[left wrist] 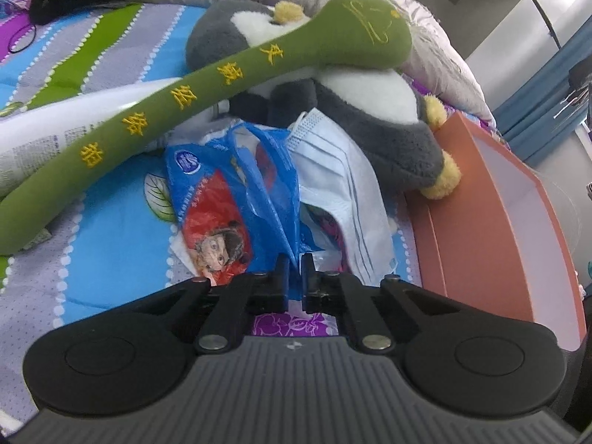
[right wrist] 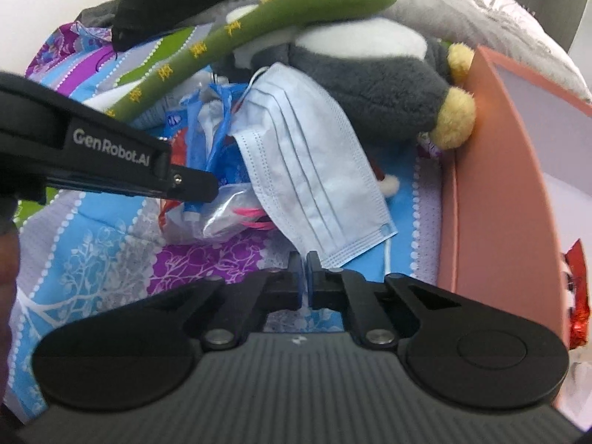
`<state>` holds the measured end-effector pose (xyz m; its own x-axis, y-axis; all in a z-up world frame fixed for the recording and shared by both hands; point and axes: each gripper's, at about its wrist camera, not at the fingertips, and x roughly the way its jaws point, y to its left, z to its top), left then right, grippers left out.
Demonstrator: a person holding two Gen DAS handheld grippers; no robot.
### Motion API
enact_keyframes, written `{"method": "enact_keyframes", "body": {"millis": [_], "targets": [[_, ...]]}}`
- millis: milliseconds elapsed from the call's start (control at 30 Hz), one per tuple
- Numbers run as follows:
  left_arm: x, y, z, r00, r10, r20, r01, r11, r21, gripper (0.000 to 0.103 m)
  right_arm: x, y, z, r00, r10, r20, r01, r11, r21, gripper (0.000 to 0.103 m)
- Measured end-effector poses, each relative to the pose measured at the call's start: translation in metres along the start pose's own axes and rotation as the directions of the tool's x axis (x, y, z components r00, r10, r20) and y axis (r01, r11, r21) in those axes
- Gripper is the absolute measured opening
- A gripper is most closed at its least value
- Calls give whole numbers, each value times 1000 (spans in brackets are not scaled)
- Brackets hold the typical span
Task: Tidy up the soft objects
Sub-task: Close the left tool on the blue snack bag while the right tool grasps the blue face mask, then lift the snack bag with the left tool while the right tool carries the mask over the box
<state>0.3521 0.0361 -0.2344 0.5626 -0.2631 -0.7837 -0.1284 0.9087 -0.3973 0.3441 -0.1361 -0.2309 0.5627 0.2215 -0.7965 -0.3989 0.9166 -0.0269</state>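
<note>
Nearest the left wrist lens: left gripper (left wrist: 294,272), fingers pressed nearly together, seemingly pinching the hem of the blue plastic bag (left wrist: 236,199); grip not fully visible. Nearest the right lens: right gripper (right wrist: 305,272), fingers drawn close, pinching nothing discernible, hovering just short of the face mask (right wrist: 314,170).

Mid-field: mask draping over the bag and leaning against the plush penguin (left wrist: 351,111). Advising a pinch on the mask's near corner, lifting clear before pulling the bag, avoiding dragging both together.

Beyond: green plush bat (left wrist: 207,96) lying across the penguin; likely sliding if the penguin gets nudged.

Far right: pink box (right wrist: 492,170), open, sitting beside the pile on the patterned bedspread (left wrist: 111,251), probably serving as the destination.
</note>
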Motion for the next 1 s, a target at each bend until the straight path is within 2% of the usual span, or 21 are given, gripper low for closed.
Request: {"method": "enact_keyframes", "body": {"millis": [267, 500, 700, 833, 1000], "targets": [[-44, 0, -13, 999, 16, 40, -15, 1000, -9, 5, -44, 7, -5, 998, -19, 64, 20, 1000, -11, 4], [-91, 3, -39, 997, 30, 71, -29, 1000, -5, 4, -87, 24, -20, 995, -24, 99, 26, 999, -21, 4], [-125, 12, -70, 999, 14, 52, -12, 999, -35, 4, -117, 41, -43, 994, -22, 106, 26, 999, -35, 4], [-140, 14, -90, 999, 36, 37, -36, 999, -1, 4, -132, 51, -59, 994, -15, 106, 19, 999, -38, 4], [-151, 22, -111, 998, 55, 31, -55, 998, -12, 4, -141, 59, -76, 995, 3, 103, 0, 1000, -28, 4]]}}
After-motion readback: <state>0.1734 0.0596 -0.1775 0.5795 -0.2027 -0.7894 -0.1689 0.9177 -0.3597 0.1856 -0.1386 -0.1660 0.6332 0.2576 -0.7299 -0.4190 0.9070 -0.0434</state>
